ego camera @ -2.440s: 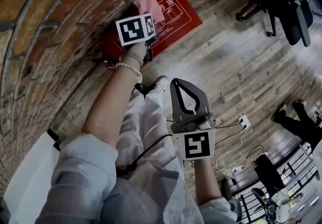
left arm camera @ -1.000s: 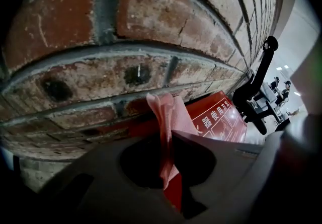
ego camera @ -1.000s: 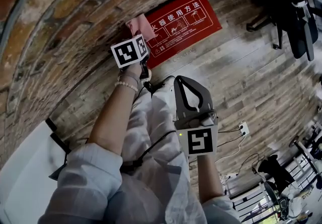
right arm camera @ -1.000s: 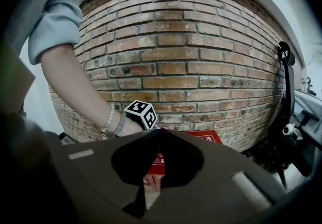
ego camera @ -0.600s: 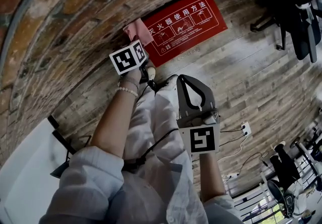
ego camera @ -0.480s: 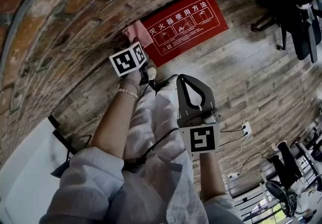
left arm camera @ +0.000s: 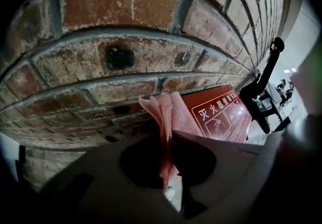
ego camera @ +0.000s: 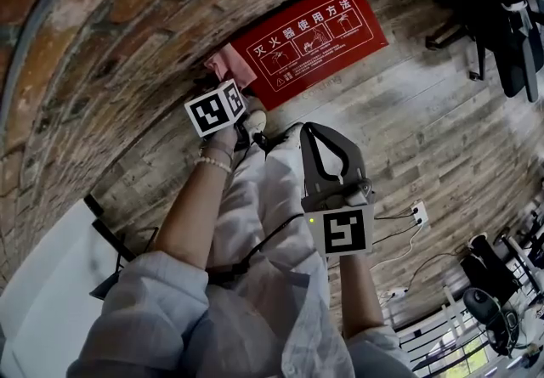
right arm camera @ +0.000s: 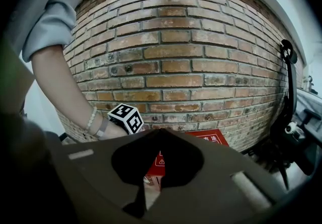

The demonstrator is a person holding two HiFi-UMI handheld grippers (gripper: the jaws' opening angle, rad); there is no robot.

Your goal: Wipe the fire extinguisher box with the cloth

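Note:
The red fire extinguisher box (ego camera: 316,38) stands on the floor against the brick wall, its white printed instructions facing up. A pink cloth (ego camera: 227,67) hangs at the box's left end, next to the bricks. My left gripper (ego camera: 229,86) is shut on that cloth (left arm camera: 167,117), whose folds stick out past the jaws. Just right of it in the left gripper view is the red box (left arm camera: 221,117). My right gripper (ego camera: 320,128) is held back over the person's legs, shut and holding nothing. Its own view shows the right gripper (right arm camera: 160,132) in front of the box (right arm camera: 213,139).
The brick wall (ego camera: 102,45) runs along the left. The floor is wood plank (ego camera: 425,121). A black office chair (ego camera: 501,19) stands at the top right. A white power strip (ego camera: 416,214) with cables lies on the floor at the right. A white panel (ego camera: 38,283) is at the lower left.
My left gripper has slid the cloth from the box's top face to its left end by the wall and drawn back slightly. The right gripper has stayed shut and still.

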